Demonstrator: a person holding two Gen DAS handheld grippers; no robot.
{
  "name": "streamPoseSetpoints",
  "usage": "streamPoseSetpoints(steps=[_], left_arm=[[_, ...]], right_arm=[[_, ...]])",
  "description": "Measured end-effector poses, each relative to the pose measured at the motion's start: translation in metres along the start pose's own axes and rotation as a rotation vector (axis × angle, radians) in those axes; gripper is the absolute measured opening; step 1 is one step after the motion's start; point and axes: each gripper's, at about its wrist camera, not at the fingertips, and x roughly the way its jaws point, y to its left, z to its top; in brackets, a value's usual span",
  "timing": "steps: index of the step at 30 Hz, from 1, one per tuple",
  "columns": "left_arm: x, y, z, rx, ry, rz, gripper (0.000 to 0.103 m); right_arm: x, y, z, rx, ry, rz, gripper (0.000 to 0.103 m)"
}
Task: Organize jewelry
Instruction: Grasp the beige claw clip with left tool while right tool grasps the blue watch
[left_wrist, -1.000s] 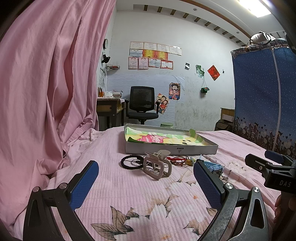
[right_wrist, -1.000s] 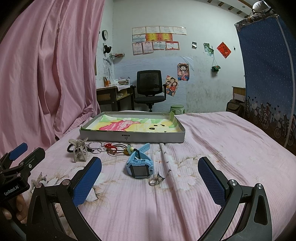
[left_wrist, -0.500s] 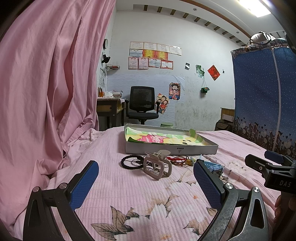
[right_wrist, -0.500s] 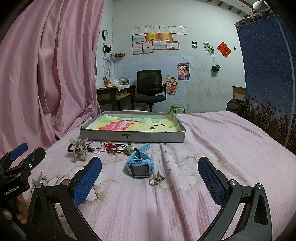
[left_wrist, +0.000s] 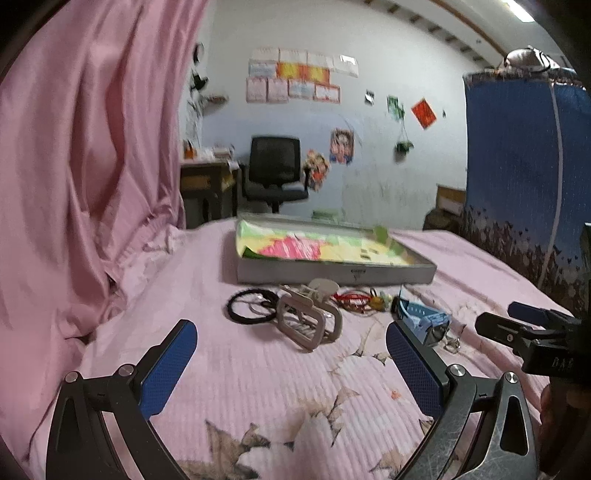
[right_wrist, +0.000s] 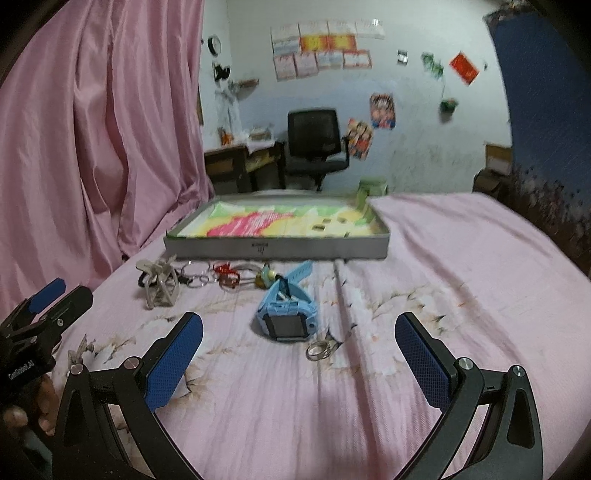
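The right gripper (right_wrist: 298, 363) hangs wide apart over the pink bed (right_wrist: 461, 280), a blue watch (right_wrist: 286, 314) (ring (right_wrist: 318, 349) just beside) between its blue pads (right_wrist: 173, 363)

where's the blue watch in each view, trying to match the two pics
Left wrist view: the blue watch lies right of centre on the bedspread, partly behind the right finger of the left tongs.
Right wrist view: the blue watch lies near the centre, ahead of the open right tongs, with a small ring just right of it.
Shared landmark: the grey tray behind the watch.
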Motion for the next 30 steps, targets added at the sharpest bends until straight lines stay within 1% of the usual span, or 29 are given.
streamPoseSetpoints(steps=[6, 10, 13, 16, 20, 21, 22, 23, 25, 26, 27, 28, 29, 30], left_arm=[[0.035, 0.002, 0.004, -0.029, 0.16, -0.048, 0.102], [0.052, 0.003, 0.006, -0.038, 0.223, -0.069, 0.099], [0.065, 0.001, 0.009, -0.048, 0.268, -0.088, 0.095], [0.077, 0.0, 0.012, -0.054, 0.305, -0.091, 0.088], [0.088, -0.003, 0.014, -0.061, 0.333, -0.089, 0.077], [0.09, -0.004, 0.014, -0.06, 0.337, -0.086, 0.073], [0.092, -0.004, 0.015, -0.06, 0.34, -0.083, 0.071], [0.092, -0.004, 0.015, -0.06, 0.342, -0.083, 0.067], [0.094, -0.004, 0.016, -0.061, 0.344, -0.078, 0.058], [0.094, -0.004, 0.016, -0.062, 0.344, -0.073, 0.05], [0.094, -0.004, 0.015, -0.062, 0.347, -0.071, 0.046], [0.094, -0.004, 0.015, -0.064, 0.345, -0.071, 0.044], [0.093, -0.003, 0.014, -0.069, 0.338, -0.071, 0.039], [0.094, -0.003, 0.015, -0.069, 0.334, -0.07, 0.032]], right_arm=[[0.03, -0.007, 0.009, -0.005, 0.104, 0.038, 0.102], [0.053, -0.005, 0.014, -0.035, 0.175, 0.064, 0.101], [0.07, -0.005, 0.014, -0.049, 0.228, 0.084, 0.091], [0.085, -0.005, 0.011, -0.033, 0.273, 0.111, 0.088], [0.099, -0.006, 0.008, -0.014, 0.309, 0.144, 0.087], [0.101, -0.006, 0.007, -0.016, 0.314, 0.151, 0.085], [0.104, -0.003, 0.007, -0.018, 0.319, 0.156, 0.08], [0.108, -0.003, 0.006, -0.019, 0.324, 0.159, 0.078], [0.113, -0.001, 0.005, -0.018, 0.334, 0.162, 0.068], [0.114, -0.002, 0.005, -0.016, 0.337, 0.162, 0.067], [0.116, -0.001, 0.005, -0.013, 0.341, 0.16, 0.063], [0.117, -0.001, 0.004, -0.009, 0.343, 0.163, 0.061], [0.117, -0.002, 0.004, -0.005, 0.343, 0.17, 0.059], [0.117, -0.001, 0.003, -0.007, 0.342, 0.172, 0.055]])
